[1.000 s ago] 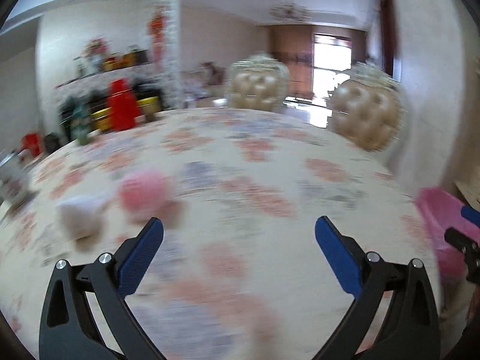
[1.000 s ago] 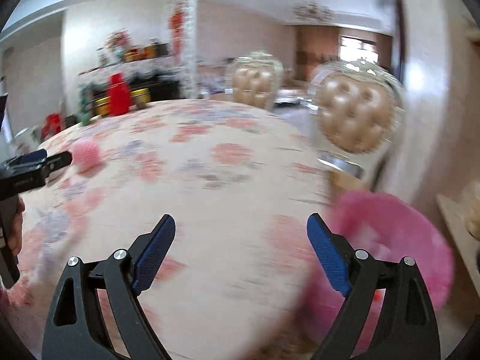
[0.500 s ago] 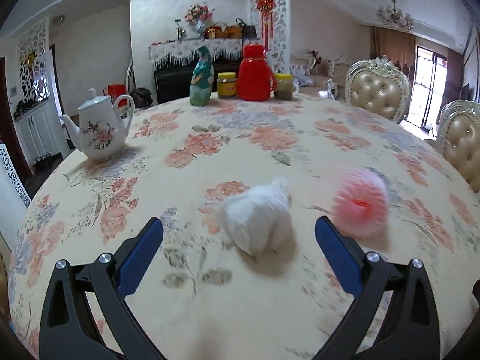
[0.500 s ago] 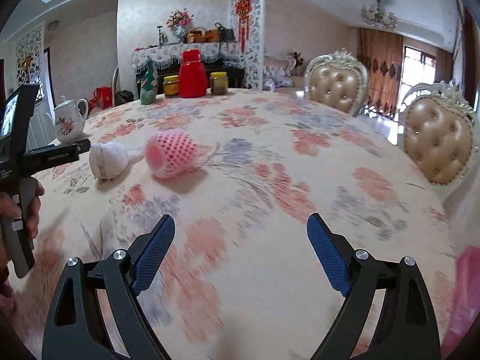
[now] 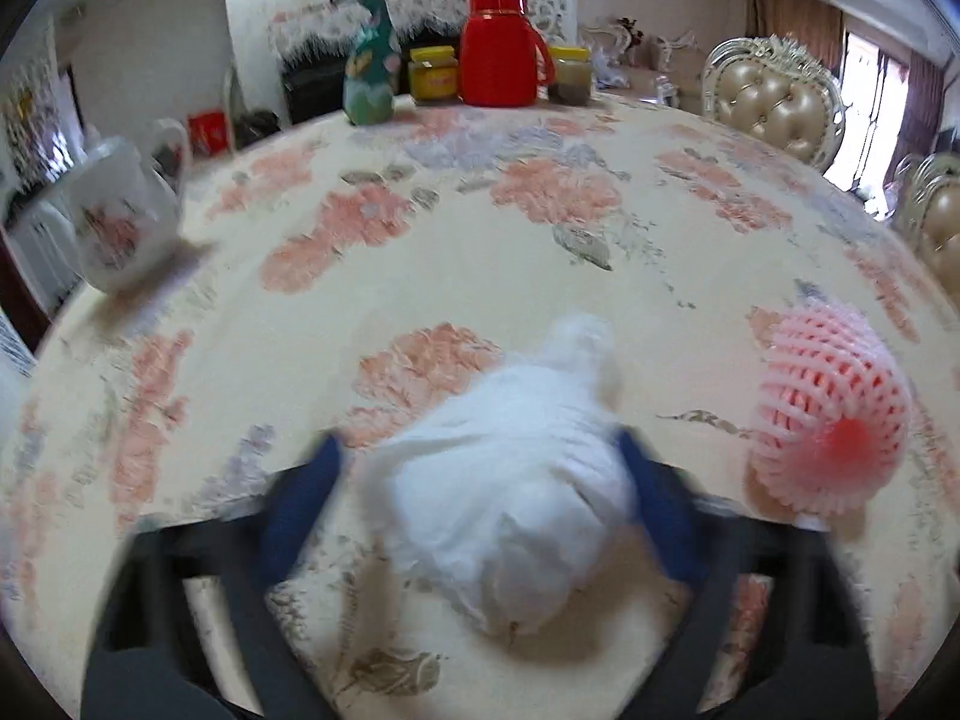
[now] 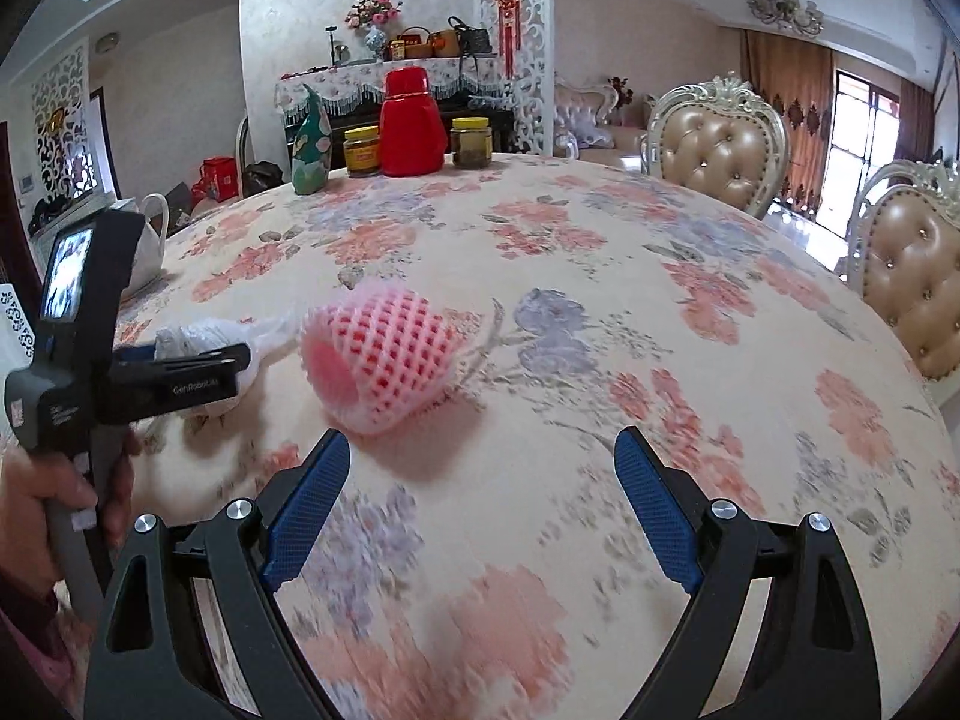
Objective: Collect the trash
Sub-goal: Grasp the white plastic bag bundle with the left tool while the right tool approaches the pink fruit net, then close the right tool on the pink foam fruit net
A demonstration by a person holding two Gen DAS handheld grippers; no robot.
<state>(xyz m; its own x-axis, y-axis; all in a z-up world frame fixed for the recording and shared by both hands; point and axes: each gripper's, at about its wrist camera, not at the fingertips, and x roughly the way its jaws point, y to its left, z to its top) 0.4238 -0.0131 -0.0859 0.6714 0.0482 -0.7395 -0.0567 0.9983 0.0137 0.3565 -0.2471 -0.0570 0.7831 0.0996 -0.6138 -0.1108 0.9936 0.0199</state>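
Note:
A white crumpled bag point(image 5: 504, 480) lies on the flowered table point(image 5: 540, 228). My left gripper point(image 5: 477, 444) straddles it and its jaws are closing. The right pad point(image 5: 654, 510) is at the bag's side, while the left pad point(image 5: 300, 510) still shows a small gap. A pink foam fruit net point(image 5: 828, 414) lies on its side just right of the bag. In the right wrist view the net point(image 6: 384, 360) sits ahead and left of my right gripper point(image 6: 480, 510), which is open and holds nothing. A hand point(image 6: 36, 492) holds the left gripper point(image 6: 198, 360) over the bag point(image 6: 198, 330).
A white teapot point(image 5: 120, 222) stands at the table's left edge. A red thermos point(image 6: 411, 126), two jars and a green bottle point(image 6: 312, 144) stand at the far edge. Padded chairs point(image 6: 714, 144) line the right side.
Both views swung left from a pink bin to the trash on the table. The left gripper came down over the white bag and its jaws narrowed. The right gripper came nearer the pink net.

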